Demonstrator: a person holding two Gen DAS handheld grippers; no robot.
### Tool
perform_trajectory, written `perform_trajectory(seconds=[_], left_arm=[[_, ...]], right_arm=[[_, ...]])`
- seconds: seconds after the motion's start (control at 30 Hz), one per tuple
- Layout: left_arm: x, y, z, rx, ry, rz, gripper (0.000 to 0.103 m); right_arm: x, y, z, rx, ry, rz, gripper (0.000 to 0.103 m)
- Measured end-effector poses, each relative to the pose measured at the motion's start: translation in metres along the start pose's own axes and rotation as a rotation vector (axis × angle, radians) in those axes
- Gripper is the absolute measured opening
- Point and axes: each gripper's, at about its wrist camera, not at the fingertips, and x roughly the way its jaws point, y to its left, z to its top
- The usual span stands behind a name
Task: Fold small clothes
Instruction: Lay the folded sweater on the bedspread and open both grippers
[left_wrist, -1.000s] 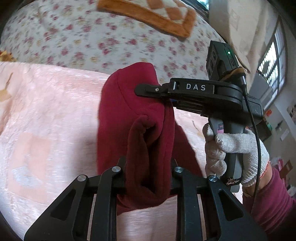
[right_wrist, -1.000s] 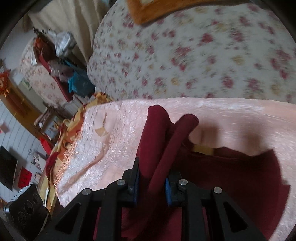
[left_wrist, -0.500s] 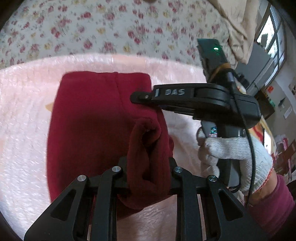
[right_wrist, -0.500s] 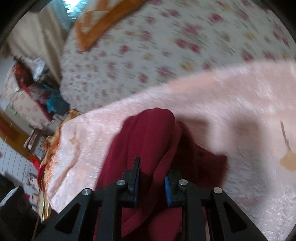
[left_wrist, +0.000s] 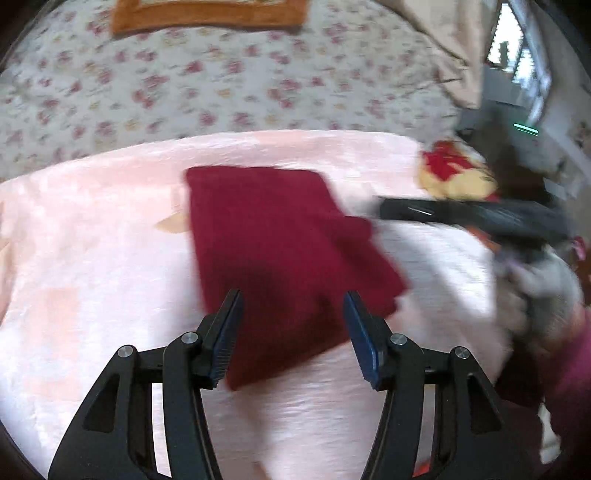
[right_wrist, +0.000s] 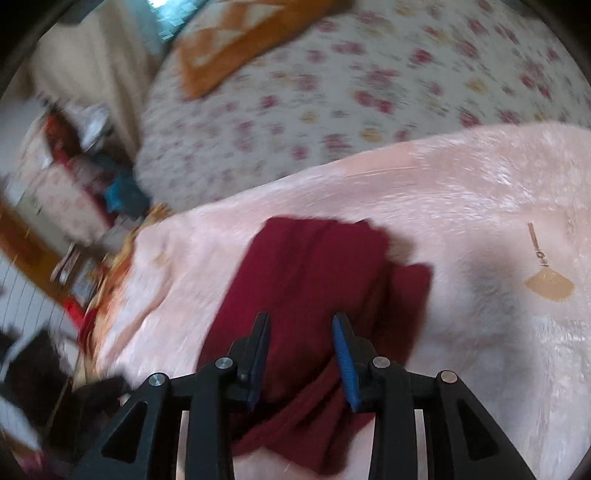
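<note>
A dark red garment (left_wrist: 280, 236) lies folded flat on the pink blanket (left_wrist: 81, 258); it also shows in the right wrist view (right_wrist: 314, 280). My left gripper (left_wrist: 293, 325) is open just above the garment's near edge, holding nothing. My right gripper (right_wrist: 301, 350) is open over the garment's near end, empty. In the left wrist view the right gripper (left_wrist: 384, 210) appears blurred at the garment's right side, held by a gloved hand (left_wrist: 543, 284).
A floral bedspread (left_wrist: 221, 81) lies beyond the blanket, with an orange-bordered mat (left_wrist: 210, 14) on it. A red and yellow cloth (left_wrist: 454, 173) sits at the blanket's far right. Cluttered furniture (right_wrist: 66, 155) stands left of the bed in the right wrist view.
Both grippers were shut on the red garment and have opened, letting it go. The garment now lies flat on the blanket and both grippers have drawn back.
</note>
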Motion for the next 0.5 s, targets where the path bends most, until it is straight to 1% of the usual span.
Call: perform_trajectory(seconds=[0.07,0.13,0.2,0.23,0.3,0.33,0.37,0.4,0.43,0.5], left_arm=[[0.009,0.007,-0.002,-0.019,0.021,0.024,0.055],[0.025,0.012,-0.006,-0.032,0.055,0.041,0.055],[0.037,0.014,-0.01,-0.053,0.086,0.035,0.055],[0.039,0.015,-0.012,-0.06,0.091,0.036,0.055],[0.039,0.014,-0.015,-0.073,0.091,0.044,0.055],[0.035,0.015,-0.017,-0.077,0.091,0.039,0.055],[0.029,0.015,-0.02,-0.076,0.091,0.033,0.055],[0.022,0.016,-0.023,-0.068,0.089,0.032,0.055],[0.018,0.015,-0.023,-0.054,0.082,0.037,0.055],[0.014,0.014,-0.022,-0.028,0.064,0.062,0.055]], right_arm=[[-0.009,0.014,-0.017,-0.022,-0.004,0.02,0.033],[-0.012,0.023,-0.028,-0.009,-0.005,0.068,0.033],[-0.006,0.03,-0.036,-0.017,0.018,0.111,0.033],[0.001,0.033,-0.039,-0.035,0.039,0.105,0.033],[0.019,0.035,-0.043,-0.072,0.084,0.058,0.033],[0.024,0.033,-0.048,-0.084,0.102,0.043,0.03],[0.026,0.031,-0.052,-0.09,0.106,0.031,0.024],[0.026,0.028,-0.056,-0.093,0.108,0.017,0.014],[0.024,0.023,-0.063,-0.094,0.111,0.003,0.009],[0.02,0.011,-0.076,-0.078,0.118,-0.022,0.008]])
